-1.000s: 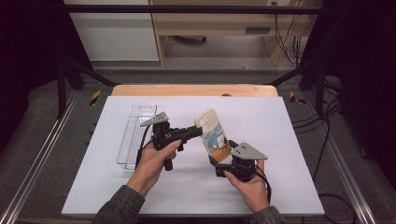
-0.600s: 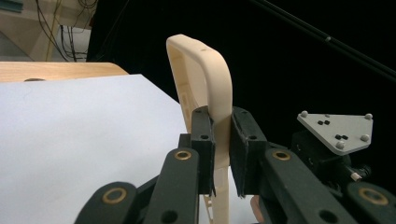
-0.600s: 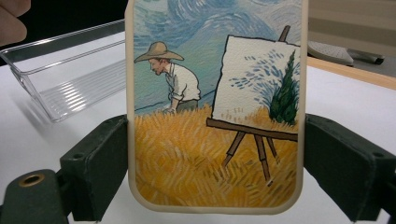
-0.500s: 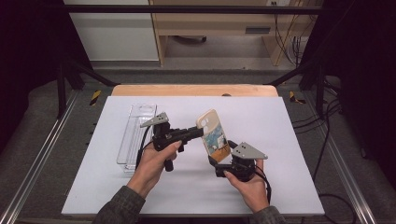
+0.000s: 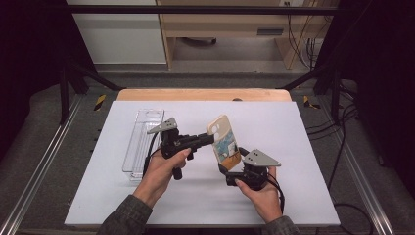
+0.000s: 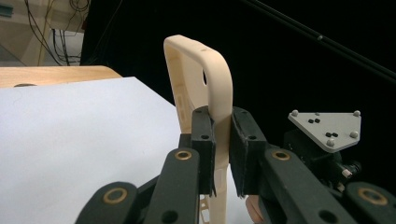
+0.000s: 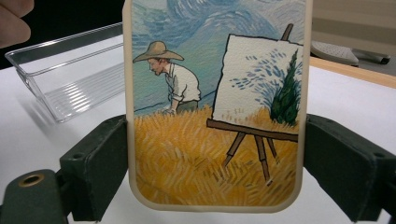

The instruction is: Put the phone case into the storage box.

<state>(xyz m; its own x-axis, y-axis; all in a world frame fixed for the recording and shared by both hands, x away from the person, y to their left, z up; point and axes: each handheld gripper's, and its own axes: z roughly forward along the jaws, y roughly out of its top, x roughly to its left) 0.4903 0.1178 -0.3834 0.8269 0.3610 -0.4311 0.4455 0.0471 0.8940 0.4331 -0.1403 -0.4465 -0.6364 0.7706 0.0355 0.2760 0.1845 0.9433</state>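
The cream-rimmed phone case with a painted field scene stands upright above mid-table, the right gripper clamping its lower sides and the left gripper pinching its edge from nine o'clock, while the clear plastic tray at nine o'clock lies empty, so placing it likely remains.
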